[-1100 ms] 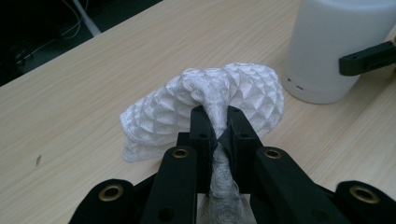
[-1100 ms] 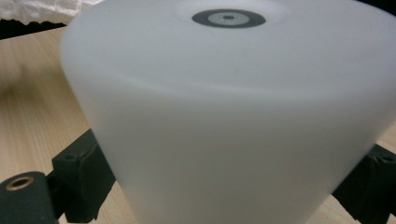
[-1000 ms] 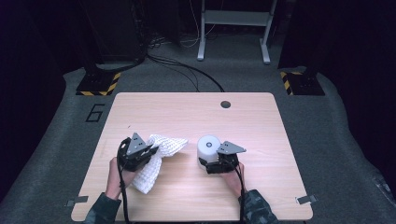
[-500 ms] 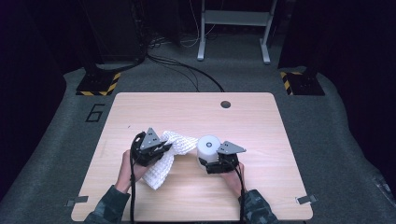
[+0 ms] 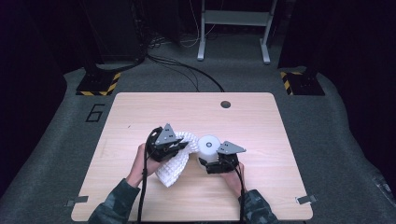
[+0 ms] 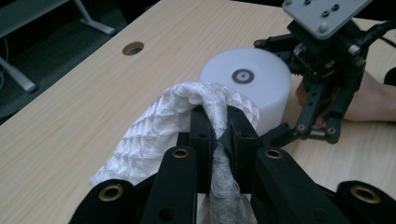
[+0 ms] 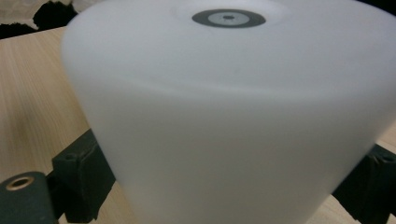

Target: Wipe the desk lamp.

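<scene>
A white cylinder point(image 5: 209, 143) with a dark ring on its top stands on the wooden table point(image 5: 187, 112). My right gripper point(image 5: 211, 162) is shut on the cylinder from the near side, one jaw at each flank point(image 7: 224, 186). In the right gripper view the cylinder point(image 7: 224, 93) is very close. My left gripper point(image 5: 180, 145) is shut on a white waffle-textured cloth point(image 5: 173, 165). In the left gripper view the cloth point(image 6: 159, 126) bunches over the jaw tips point(image 6: 218, 116) and presses against the cylinder point(image 6: 252, 88) on its left side. The rest of the cloth trails on the table toward the person.
A round cable hole point(image 5: 226, 104) sits near the table's far edge. On the floor beyond are cables, a metal stand point(image 5: 233, 28) and two black-and-yellow striped bases point(image 5: 98, 84). A "6" point(image 5: 95, 113) marks the floor at the left.
My left gripper has carried the cloth to the right, from apart from the cylinder to touching it. The right gripper and cylinder have stayed put.
</scene>
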The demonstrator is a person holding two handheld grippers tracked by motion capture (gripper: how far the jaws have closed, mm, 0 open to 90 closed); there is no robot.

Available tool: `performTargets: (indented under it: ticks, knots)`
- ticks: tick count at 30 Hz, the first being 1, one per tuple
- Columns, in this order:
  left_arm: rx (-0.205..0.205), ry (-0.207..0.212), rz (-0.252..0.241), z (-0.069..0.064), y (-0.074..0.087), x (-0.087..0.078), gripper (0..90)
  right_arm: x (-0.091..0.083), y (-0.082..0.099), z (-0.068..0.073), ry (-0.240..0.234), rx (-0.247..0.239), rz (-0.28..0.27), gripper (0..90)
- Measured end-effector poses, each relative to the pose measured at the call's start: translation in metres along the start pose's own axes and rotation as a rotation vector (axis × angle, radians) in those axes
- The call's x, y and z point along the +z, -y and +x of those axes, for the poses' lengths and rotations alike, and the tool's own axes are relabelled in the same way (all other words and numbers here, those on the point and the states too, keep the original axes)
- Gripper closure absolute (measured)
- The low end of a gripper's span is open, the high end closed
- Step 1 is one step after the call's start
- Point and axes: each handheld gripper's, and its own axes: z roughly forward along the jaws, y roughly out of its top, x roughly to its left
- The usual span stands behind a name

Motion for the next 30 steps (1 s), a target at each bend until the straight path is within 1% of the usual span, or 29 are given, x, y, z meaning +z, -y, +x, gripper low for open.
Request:
performTargets:
  ticks: [3,4,5,6,7,9,11,12,13,14,15,16,18,19,21,23,25,26,27,28,29,30]
  knots:
    - [0.002,0.025,-0.004,-0.002,-0.008,0.008,82.7,0.000,0.000,0.000,0.000,0.000,0.000,8.0]
    - [0.009,0.032,0.002,-0.002,-0.010,0.011,82.7,0.000,0.000,0.000,-0.001,0.001,-0.001,8.0]
    - [0.006,0.042,0.002,-0.002,-0.012,0.014,82.7,0.000,0.000,0.000,-0.001,0.001,-0.001,8.0]
    - [0.012,0.051,0.014,-0.001,-0.014,0.017,82.7,0.000,0.000,0.000,-0.001,0.000,0.000,8.0]
    - [0.010,0.059,0.015,-0.001,-0.015,0.020,82.7,0.000,0.000,0.000,0.001,0.002,-0.001,8.0]
    - [0.019,0.076,0.028,0.000,-0.019,0.025,82.7,0.000,0.000,0.000,-0.001,0.001,-0.001,8.0]
    - [0.006,0.095,0.028,0.001,-0.020,0.031,82.7,0.000,0.000,0.000,0.001,0.001,-0.002,8.0]
    - [0.009,0.093,0.032,0.002,-0.020,0.034,82.8,0.000,0.000,0.000,0.000,0.001,-0.001,8.0]
    - [0.000,0.101,0.032,0.002,-0.021,0.036,82.8,0.000,0.000,0.000,0.000,0.001,-0.002,8.0]
    - [0.000,0.112,0.042,0.002,-0.022,0.038,82.8,0.000,0.000,0.000,-0.001,0.001,-0.001,8.0]
    - [-0.009,0.115,0.041,0.002,-0.022,0.040,82.8,0.000,0.000,0.000,-0.001,0.000,-0.001,8.0]
    - [-0.001,0.123,0.051,0.003,-0.022,0.042,82.8,0.000,0.000,0.000,-0.001,-0.001,-0.001,8.0]
    - [-0.020,0.129,0.057,0.003,-0.021,0.048,82.9,0.000,0.000,0.000,-0.001,0.000,-0.001,8.0]
    - [-0.016,0.141,0.067,0.005,-0.021,0.050,82.9,0.000,0.000,0.000,-0.001,0.000,-0.002,8.0]
    - [-0.039,0.152,0.059,0.005,-0.020,0.055,83.0,0.000,0.000,0.000,-0.002,0.000,-0.002,8.0]
    - [-0.043,0.172,0.066,0.008,-0.020,0.057,83.1,0.000,0.000,0.000,-0.002,0.001,-0.002,8.0]
    - [-0.059,0.177,0.058,0.008,-0.020,0.060,83.2,0.000,0.000,0.000,-0.002,0.001,-0.003,8.0]
    - [-0.049,0.178,0.060,0.009,-0.020,0.060,83.3,0.000,0.000,-0.001,-0.003,-0.001,-0.003,8.0]
    - [-0.063,0.189,0.063,0.008,-0.021,0.061,83.3,0.000,0.000,-0.001,-0.002,-0.001,-0.004,8.0]
    - [-0.063,0.191,0.063,0.007,-0.021,0.062,83.4,0.000,0.000,-0.001,-0.002,-0.001,-0.004,8.0]
    - [-0.064,0.203,0.062,0.007,-0.022,0.063,83.4,0.000,0.001,0.000,-0.001,0.010,-0.002,8.0]
    - [-0.056,0.207,0.066,0.007,-0.023,0.064,83.4,0.000,0.001,0.000,-0.002,0.009,-0.003,8.0]
